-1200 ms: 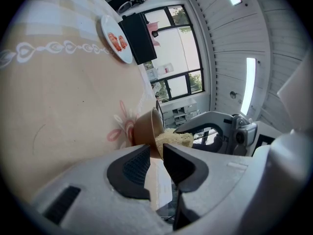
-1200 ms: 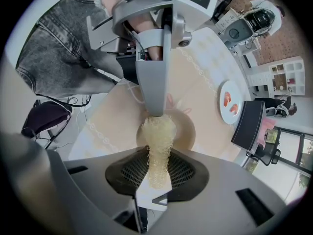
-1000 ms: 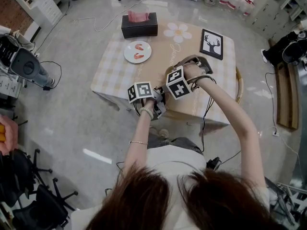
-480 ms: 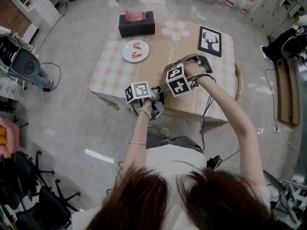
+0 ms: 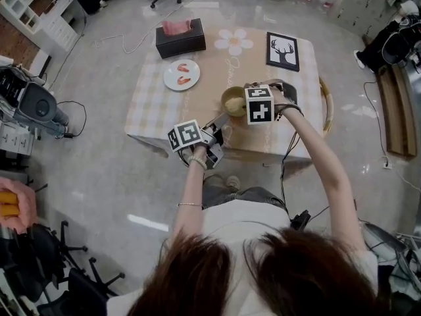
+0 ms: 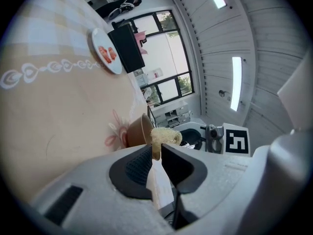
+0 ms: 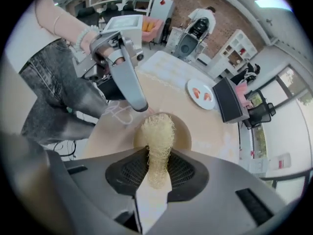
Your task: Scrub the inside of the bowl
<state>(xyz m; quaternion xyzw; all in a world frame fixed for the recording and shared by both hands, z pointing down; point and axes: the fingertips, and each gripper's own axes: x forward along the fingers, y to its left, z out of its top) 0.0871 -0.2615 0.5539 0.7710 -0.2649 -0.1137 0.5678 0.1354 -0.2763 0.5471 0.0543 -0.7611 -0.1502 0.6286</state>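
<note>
Bright, even indoor light, soft shadows, floor (image 5: 99,150) glare; gripper views fisheye-warped, dark-cornered.

Brown hair (image 5: 263,275) fills the head view's bottom edge, above a white short-sleeved top (image 5: 230,221) and grey jeans (image 5: 227,191). A thin bangle (image 5: 189,205) and a beaded bracelet (image 5: 196,162) circle the left arm. The left gripper (image 5: 220,120) and right gripper (image 5: 240,102) are pale grey with black ribbed pads (image 7: 124,175) and black-and-white marker cubes (image 5: 186,135); the left's jaws have just been closing on the rim of the bowl (image 5: 223,104).

One bowl (image 7: 182,132), one scrubber (image 7: 157,138), one plate (image 5: 173,81), one tissue box (image 5: 180,41).
</note>
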